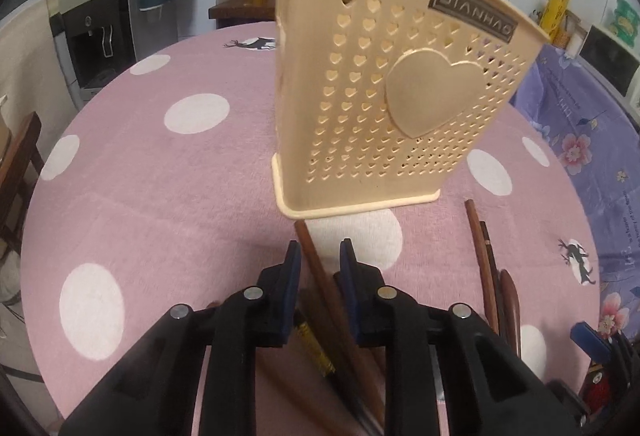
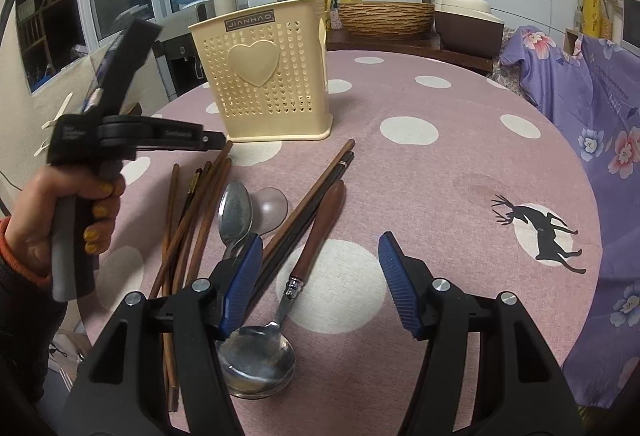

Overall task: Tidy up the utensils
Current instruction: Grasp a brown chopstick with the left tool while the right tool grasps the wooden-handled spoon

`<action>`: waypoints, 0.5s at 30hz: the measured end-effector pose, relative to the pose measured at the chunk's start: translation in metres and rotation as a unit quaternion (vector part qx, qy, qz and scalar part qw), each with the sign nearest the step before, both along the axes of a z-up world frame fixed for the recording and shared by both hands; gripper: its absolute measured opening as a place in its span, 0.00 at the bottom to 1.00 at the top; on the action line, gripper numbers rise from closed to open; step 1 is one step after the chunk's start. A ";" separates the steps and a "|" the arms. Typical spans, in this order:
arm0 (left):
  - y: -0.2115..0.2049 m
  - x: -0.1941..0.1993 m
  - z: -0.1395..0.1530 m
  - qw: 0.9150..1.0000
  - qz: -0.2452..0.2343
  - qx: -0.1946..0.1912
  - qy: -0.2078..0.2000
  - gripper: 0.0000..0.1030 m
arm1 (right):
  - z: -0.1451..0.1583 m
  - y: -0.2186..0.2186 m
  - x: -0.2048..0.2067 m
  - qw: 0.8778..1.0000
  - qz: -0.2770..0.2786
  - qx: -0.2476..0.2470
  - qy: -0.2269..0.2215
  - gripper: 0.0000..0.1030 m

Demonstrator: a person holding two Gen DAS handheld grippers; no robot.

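A cream utensil holder [image 1: 384,84] with heart holes stands on the pink dotted tablecloth; it also shows in the right wrist view [image 2: 264,76]. My left gripper [image 1: 320,256] is open, its fingers on either side of a brown chopstick [image 1: 316,268] that lies below them, just in front of the holder. The left gripper also shows in the right wrist view [image 2: 216,140] above a pile of chopsticks [image 2: 192,220]. My right gripper [image 2: 320,272] is wide open and empty over a wood-handled spoon [image 2: 316,232]. A metal spoon [image 2: 235,212] and a clear spoon [image 2: 272,208] lie nearby.
More chopsticks [image 1: 486,260] lie to the right of the holder. A dark pair of chopsticks [image 2: 316,196] lies beside the wood-handled spoon. A purple flowered cloth [image 2: 592,140] covers furniture to the right. A water dispenser [image 1: 100,28] stands behind the table [image 2: 460,172].
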State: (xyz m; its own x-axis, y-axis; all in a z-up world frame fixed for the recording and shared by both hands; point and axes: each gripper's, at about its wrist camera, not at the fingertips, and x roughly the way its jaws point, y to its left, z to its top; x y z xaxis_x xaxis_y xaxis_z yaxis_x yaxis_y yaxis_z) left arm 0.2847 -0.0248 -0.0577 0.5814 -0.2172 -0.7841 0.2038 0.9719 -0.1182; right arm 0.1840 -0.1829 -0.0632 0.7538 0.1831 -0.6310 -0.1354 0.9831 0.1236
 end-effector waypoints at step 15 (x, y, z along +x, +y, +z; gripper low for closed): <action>-0.016 0.004 -0.011 0.999 0.013 0.048 0.009 0.17 | -0.010 -0.011 0.040 0.999 -0.012 -0.001 0.051 0.44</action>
